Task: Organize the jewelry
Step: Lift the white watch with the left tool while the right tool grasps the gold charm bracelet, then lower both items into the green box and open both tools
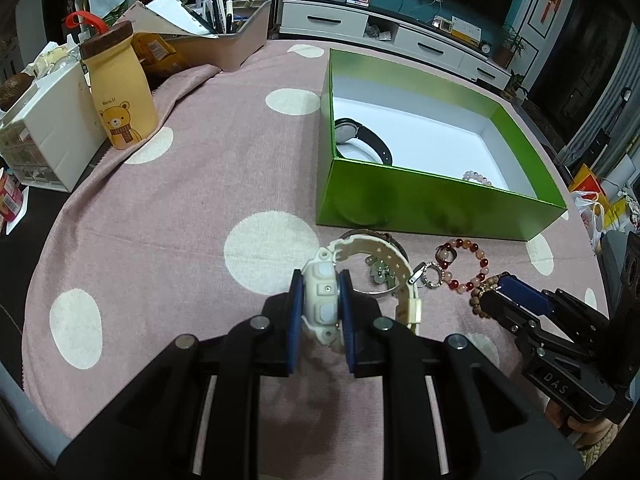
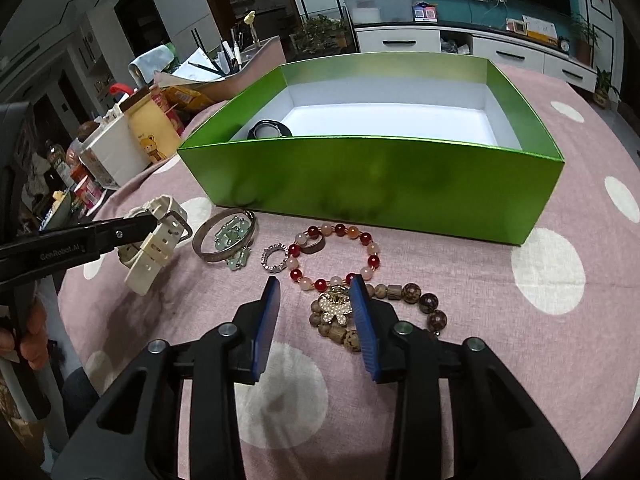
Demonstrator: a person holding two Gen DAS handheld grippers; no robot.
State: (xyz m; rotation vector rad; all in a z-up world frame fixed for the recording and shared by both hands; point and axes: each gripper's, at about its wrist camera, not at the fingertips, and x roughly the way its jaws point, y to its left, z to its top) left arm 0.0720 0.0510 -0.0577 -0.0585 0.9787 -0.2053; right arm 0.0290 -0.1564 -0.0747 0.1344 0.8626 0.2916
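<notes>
My left gripper is shut on the case of a cream watch, whose strap trails toward the cloth; the same watch shows at the left of the right wrist view. My right gripper stands open low over a pearl bow brooch, with a wooden bead bracelet under its right pad and a red bead bracelet just ahead. A silver bangle and a sparkly ring lie nearby. Beyond sits the green box, holding a black watch and a pink bead bracelet.
A pink cloth with cream dots covers the round table. At the far left stand a yellow bear bottle, a white drawer unit and a pen tray. A hand shows at the left edge.
</notes>
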